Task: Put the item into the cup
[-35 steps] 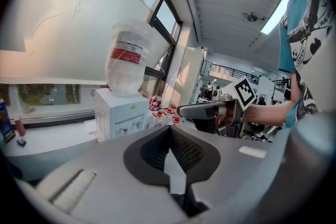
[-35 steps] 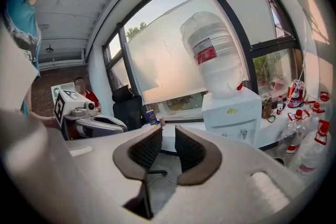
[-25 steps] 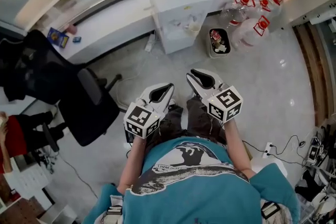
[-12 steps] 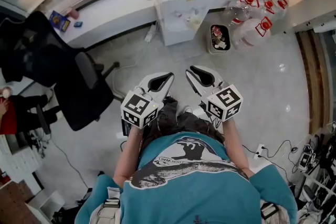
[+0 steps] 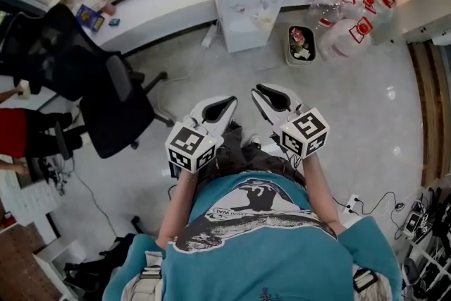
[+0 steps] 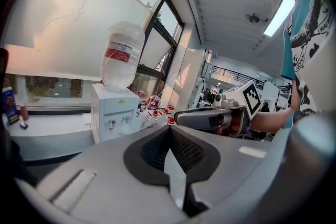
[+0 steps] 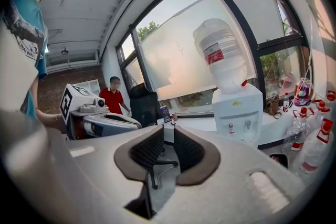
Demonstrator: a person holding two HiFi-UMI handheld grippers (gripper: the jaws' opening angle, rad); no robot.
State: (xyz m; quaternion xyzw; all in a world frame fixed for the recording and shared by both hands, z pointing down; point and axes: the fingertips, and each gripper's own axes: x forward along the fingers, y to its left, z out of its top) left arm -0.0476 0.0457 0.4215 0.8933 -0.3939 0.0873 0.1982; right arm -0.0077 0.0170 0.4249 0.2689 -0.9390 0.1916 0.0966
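I see no cup and no item to go into one in any view. Both grippers are held side by side in front of the person's teal shirt, above the grey floor. My left gripper (image 5: 227, 103) (image 6: 168, 129) has its dark ribbed pads meeting at the tips, with nothing between them. My right gripper (image 5: 259, 91) (image 7: 169, 131) shows a narrow gap between its pads, and that gap is bare. Each gripper view also catches the other gripper: the right gripper (image 6: 210, 118) in the left view, the left gripper (image 7: 105, 123) in the right view.
A white water dispenser (image 5: 250, 3) (image 7: 239, 113) stands ahead against a white counter (image 5: 155, 10). Beside it are a small bin (image 5: 301, 46) and several red-capped water bottles (image 5: 349, 28). A black office chair (image 5: 113, 109) is to the left. A person in red (image 7: 114, 96) stands beyond it.
The head view has shifted slightly, so the dispenser and chair sit a little differently in frame. Both grippers stay level in front of the body, their jaws unchanged.
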